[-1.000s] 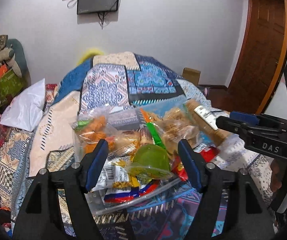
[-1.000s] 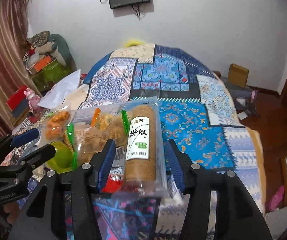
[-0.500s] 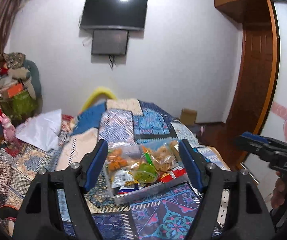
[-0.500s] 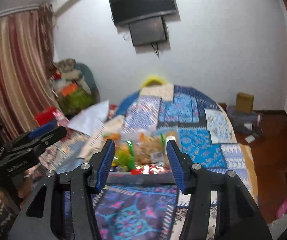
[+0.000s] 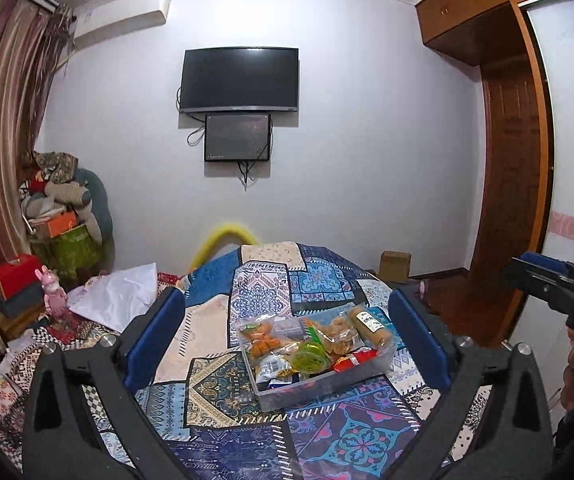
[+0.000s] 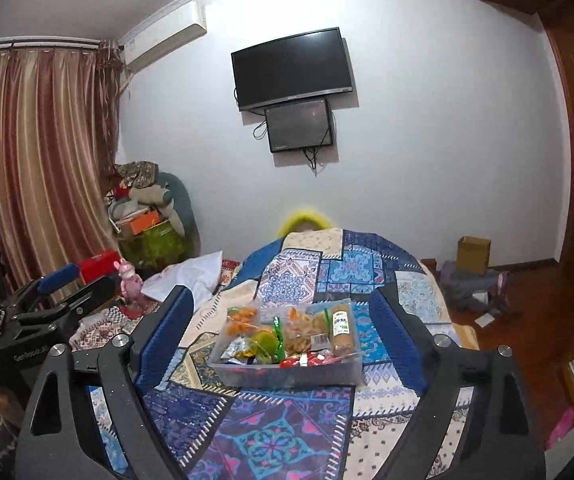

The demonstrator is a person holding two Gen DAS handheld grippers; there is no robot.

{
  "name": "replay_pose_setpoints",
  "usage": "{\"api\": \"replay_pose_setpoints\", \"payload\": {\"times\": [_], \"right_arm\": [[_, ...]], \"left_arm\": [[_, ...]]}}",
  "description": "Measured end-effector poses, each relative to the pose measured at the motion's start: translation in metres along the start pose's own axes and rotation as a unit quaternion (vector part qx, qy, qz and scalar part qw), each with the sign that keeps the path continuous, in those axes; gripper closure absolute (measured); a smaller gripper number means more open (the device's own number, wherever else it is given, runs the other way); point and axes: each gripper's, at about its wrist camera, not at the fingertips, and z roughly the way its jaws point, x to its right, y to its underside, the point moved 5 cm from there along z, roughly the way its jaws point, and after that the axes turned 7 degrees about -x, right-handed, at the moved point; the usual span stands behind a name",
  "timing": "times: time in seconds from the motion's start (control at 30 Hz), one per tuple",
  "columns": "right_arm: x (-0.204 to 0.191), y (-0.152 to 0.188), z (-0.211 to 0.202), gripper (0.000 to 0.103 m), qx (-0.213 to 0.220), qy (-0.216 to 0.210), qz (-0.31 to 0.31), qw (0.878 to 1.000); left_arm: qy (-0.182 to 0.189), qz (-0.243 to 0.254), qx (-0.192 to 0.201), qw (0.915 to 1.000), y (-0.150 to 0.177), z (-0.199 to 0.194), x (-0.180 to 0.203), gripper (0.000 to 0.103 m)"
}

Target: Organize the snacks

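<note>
A clear plastic bin [image 5: 287,394] full of snack packets sits on the patchwork bed cover; it also shows in the right wrist view [image 6: 287,374]. It holds a long brown biscuit roll [image 5: 369,325] [image 6: 342,330], a green round cup [image 5: 309,356], orange snack bags [image 5: 261,340] and red packets [image 5: 353,360]. My left gripper [image 5: 287,340] is open and empty, well back from the bin. My right gripper [image 6: 283,340] is open and empty, also held back; it shows at the right edge of the left wrist view [image 5: 559,292].
The bed [image 5: 271,280] is covered by a blue patterned quilt. A white pillow [image 5: 115,300] lies at its left. Piled clutter and boxes [image 5: 63,216] stand by the curtain. A cardboard box [image 5: 395,266] sits on the floor near the wooden door [image 5: 511,184].
Both grippers have pulled back and up from the bin, which now looks small and far. The biscuit roll, earlier between my right fingers, lies in the bin.
</note>
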Motion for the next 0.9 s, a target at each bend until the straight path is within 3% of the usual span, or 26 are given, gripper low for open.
{"api": "replay_pose_setpoints", "payload": {"times": [0.1,0.47,0.9], "right_arm": [[-0.002,0.002,-0.005,0.000,0.012,0.018,-0.003,1.000],[-0.012,0.010,-0.021,0.000,0.028,0.041,-0.022,0.999],[-0.022,0.011,-0.029,0.000,0.035,0.037,-0.038,0.998]], "left_arm": [[0.001,0.004,0.002,1.0000,0.001,-0.005,0.004,0.000],[0.004,0.009,0.009,0.9999,0.005,-0.014,0.009,0.000],[0.009,0.006,0.008,0.9999,0.007,-0.017,0.012,0.000]]}}
